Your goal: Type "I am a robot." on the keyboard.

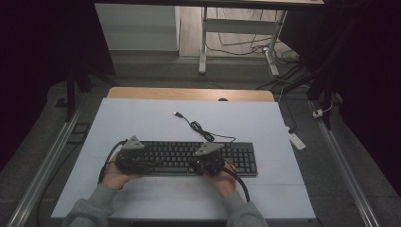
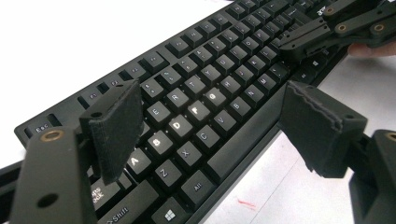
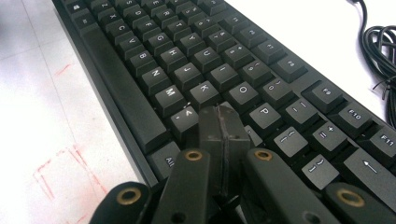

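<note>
Two grippers worked over a black keyboard [image 1: 189, 158], which lay across the near middle of a white table [image 1: 142, 123], long edge toward the person. The left gripper [image 1: 128, 160] hung above the keyboard's left end, held by the left hand [image 1: 116, 176] just off the near edge. In the left gripper view its jaws stood wide apart with nothing between them, one pad over the keys left of the E and S, the other beyond the space bar, past the keyboard's near edge; the letters S, D and F shone brighter than their neighbours. The right gripper [image 1: 208, 161] sat over the keyboard's right-of-centre keys, with the right hand [image 1: 226, 179] behind it at the near edge. In the right gripper view [image 3: 223, 133] its jaws were pressed flat together, gripping nothing, and their joined tip sat low among the keys just below K and beside the comma key; whether it touched a key could not be told. A black cable [image 1: 201, 128] ran from the keyboard's far edge, coiled once behind it, and ended in a plug [image 1: 177, 114] farther back on the table. Faint red marks [image 3: 56, 172] showed on the table just in front of the keyboard.
</note>
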Demonstrator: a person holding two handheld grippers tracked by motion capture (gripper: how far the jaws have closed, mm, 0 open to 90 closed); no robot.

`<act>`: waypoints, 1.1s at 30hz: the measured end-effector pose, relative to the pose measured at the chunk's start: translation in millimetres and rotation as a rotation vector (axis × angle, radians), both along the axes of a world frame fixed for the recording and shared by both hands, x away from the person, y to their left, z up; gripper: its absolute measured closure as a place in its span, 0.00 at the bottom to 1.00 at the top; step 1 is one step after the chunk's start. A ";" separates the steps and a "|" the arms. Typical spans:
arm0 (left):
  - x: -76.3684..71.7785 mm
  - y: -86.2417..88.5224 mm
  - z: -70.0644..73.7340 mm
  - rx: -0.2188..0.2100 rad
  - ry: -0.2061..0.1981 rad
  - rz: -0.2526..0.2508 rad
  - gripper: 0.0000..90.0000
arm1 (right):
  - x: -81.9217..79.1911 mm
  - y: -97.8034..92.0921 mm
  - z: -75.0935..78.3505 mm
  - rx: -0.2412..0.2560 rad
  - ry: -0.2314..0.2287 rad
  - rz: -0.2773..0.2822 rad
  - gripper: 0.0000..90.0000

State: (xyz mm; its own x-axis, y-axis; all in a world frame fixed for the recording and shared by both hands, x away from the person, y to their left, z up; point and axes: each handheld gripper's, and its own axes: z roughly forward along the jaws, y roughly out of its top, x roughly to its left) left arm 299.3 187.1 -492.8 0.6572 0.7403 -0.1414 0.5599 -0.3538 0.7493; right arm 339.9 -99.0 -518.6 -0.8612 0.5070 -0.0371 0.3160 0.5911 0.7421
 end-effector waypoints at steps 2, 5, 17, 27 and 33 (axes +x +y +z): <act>0.1 0.2 0.2 0.000 -0.002 -0.002 0.24 | -0.8 -0.8 1.5 0.013 -0.016 0.004 0.99; 0.2 0.6 0.1 -0.001 -0.002 0.000 0.24 | -1.4 -4.8 6.4 0.039 -0.022 -0.002 0.99; 3.6 3.4 -2.1 -0.009 0.007 0.015 0.24 | -3.6 -39.1 25.5 0.109 -0.056 -0.056 0.74; -1.3 5.0 1.7 -0.021 -0.008 0.028 0.24 | -10.6 -80.4 35.1 0.122 -0.090 -0.116 0.62; -3.4 3.9 1.8 -0.015 -0.012 0.019 0.24 | -21.8 -104.1 37.3 0.103 -0.111 -0.141 0.59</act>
